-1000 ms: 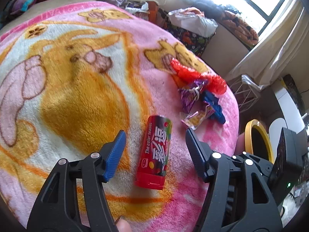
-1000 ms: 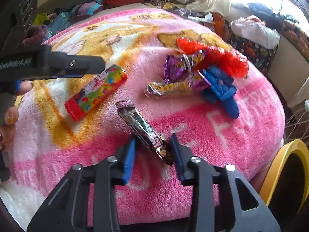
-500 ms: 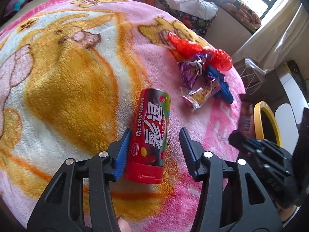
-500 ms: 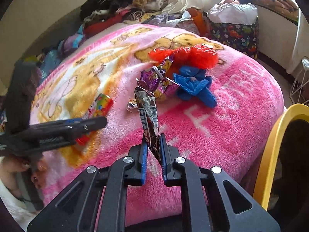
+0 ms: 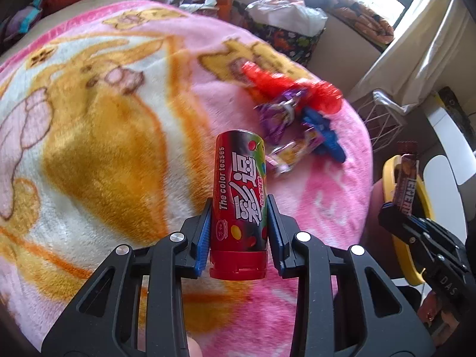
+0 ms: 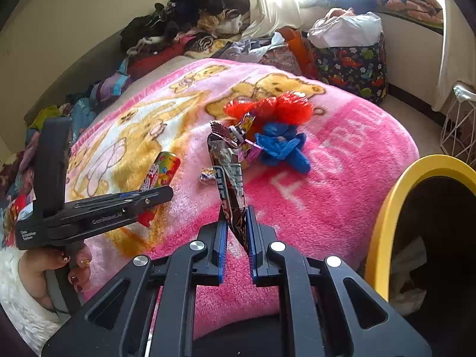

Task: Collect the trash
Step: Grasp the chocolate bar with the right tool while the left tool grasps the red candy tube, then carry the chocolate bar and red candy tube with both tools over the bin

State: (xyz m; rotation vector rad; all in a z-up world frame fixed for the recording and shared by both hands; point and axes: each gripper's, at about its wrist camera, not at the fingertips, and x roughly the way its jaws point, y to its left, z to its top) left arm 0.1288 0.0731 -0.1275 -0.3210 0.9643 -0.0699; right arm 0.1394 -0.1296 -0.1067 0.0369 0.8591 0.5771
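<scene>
A red candy tube (image 5: 239, 196) lies on the pink blanket (image 5: 89, 119) between the blue pads of my left gripper (image 5: 239, 208). Its jaws are closing, and both pads touch the tube's sides near the cap. The right wrist view shows the same tube (image 6: 160, 172) and left gripper (image 6: 160, 193) at the left. My right gripper (image 6: 236, 212) is shut on a brown snack wrapper (image 6: 227, 172), held upright above the blanket near the yellow-rimmed bin (image 6: 383, 208). The left wrist view has that wrapper (image 5: 406, 178) over the bin's rim (image 5: 386, 166).
More trash sits in a heap on the blanket: red plastic (image 6: 267, 107), a blue crumpled piece (image 6: 282, 145), a purple wrapper (image 6: 248, 151) and a small sweet wrapper (image 6: 206, 175). Clothes are piled behind the bed. A white wire basket (image 6: 458, 128) stands by the curtain.
My left gripper moved forward around the candy tube and its jaws narrowed onto it. My right gripper shut on the brown wrapper and lifted it off the blanket toward the yellow bin.
</scene>
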